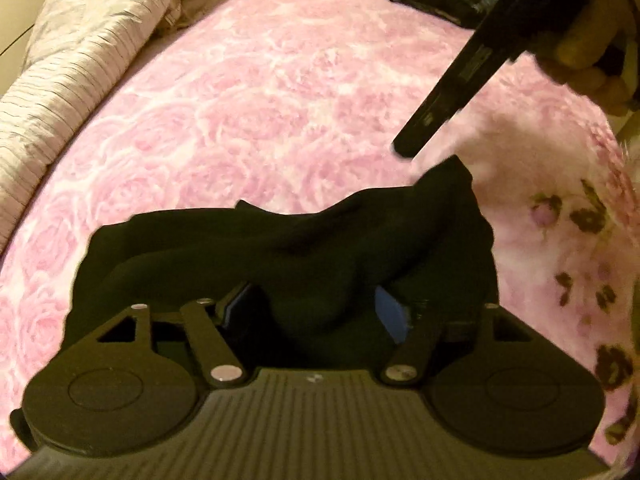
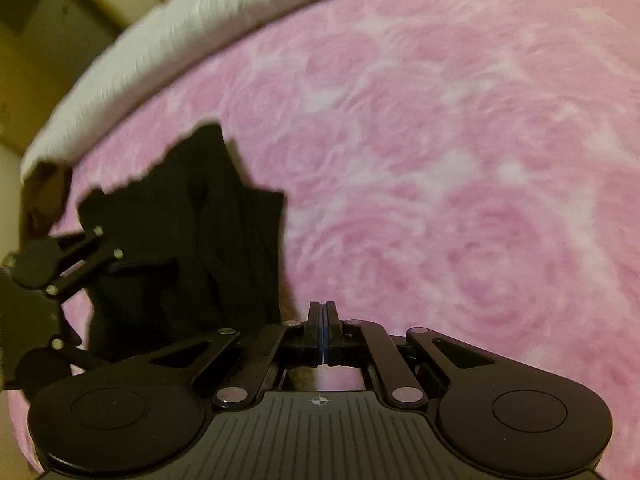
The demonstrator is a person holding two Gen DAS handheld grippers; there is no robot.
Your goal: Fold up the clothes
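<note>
We cannot see the left gripper (image 1: 312, 308) fingertips: the black garment (image 1: 304, 240) bunches over them, hiding whether they press it.

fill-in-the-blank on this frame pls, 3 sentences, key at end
1. The black garment lies on a ____ rose-patterned blanket.
2. The right hand-held gripper has its jaws ____, with nothing between them.
3. The bunched garment sits between the jaws of the ____ hand-held gripper.

Missing words: pink; shut; left

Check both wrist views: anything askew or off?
The black garment lies bunched and rumpled on the pink blanket, not flat. The right gripper is shut on nothing, beside the cloth. The left gripper straddles a thick wad of it.
</note>
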